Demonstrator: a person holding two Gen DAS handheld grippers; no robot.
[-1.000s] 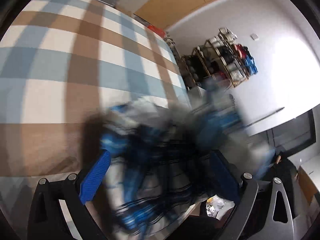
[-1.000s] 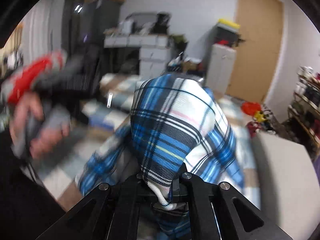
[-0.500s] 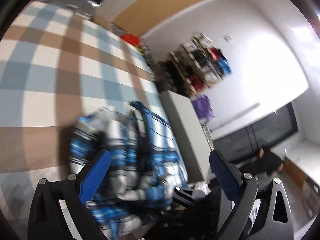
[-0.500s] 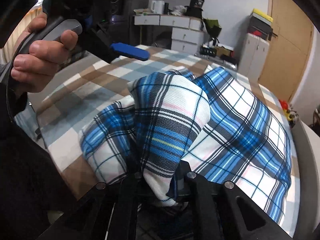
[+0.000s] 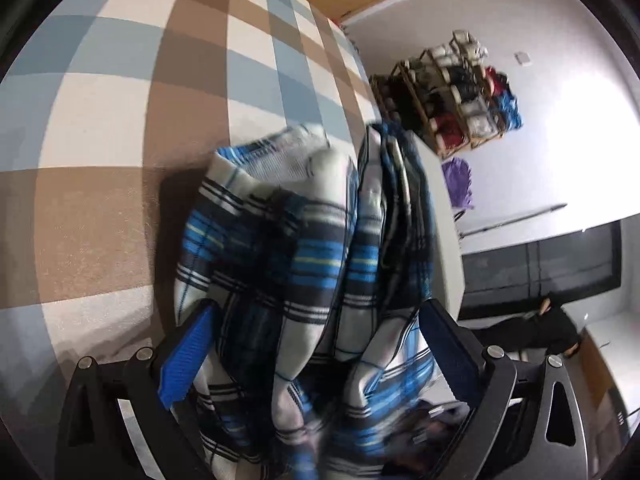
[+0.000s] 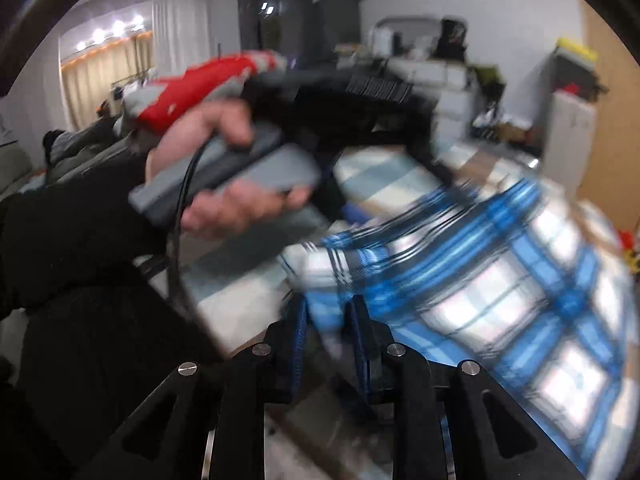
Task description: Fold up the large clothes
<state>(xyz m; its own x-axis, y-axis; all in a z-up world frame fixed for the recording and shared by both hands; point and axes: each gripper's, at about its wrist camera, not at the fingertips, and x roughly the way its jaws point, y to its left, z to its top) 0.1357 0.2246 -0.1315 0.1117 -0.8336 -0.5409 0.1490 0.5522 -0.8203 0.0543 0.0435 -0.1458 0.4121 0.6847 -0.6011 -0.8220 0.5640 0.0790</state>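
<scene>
Bed cover: a checked cover (image 5: pixel 120 120) in brown, pale blue and cream lay over the bed and carried the garment.
Garment: a blue, white and black plaid shirt (image 5: pixel 304 264) lay bunched near the right edge of the bed; in the right wrist view it spread out, blurred, toward the far right edge (image 6: pixel 500 280).
Left gripper: the left gripper (image 5: pixel 316 356) was spread wide, and its blue pads (image 5: pixel 186 360) stood on both sides of the bunched cloth without pressing it.
Right gripper: the right gripper (image 6: pixel 328 328) had its jaws opening, with a fold of the shirt between them; the pads seemed no longer to press on it.
Hand: the person's left hand (image 6: pixel 224 172) held the grey handle of the other tool, with a black sleeve behind it.
Things around: a wooden shelf (image 5: pixel 452 92) with dark, red and blue items stood by the white wall, a purple cloth (image 5: pixel 460 184) lay below it, a grey board (image 5: pixel 444 240) ran along the bed edge, and white drawers (image 6: pixel 436 76) and a white cabinet (image 6: pixel 568 128) stood beyond the bed.
In the way: the hand and its tool covered the left part of the bed in the right wrist view.
Writing: no readable label; the picture was too blurred.
</scene>
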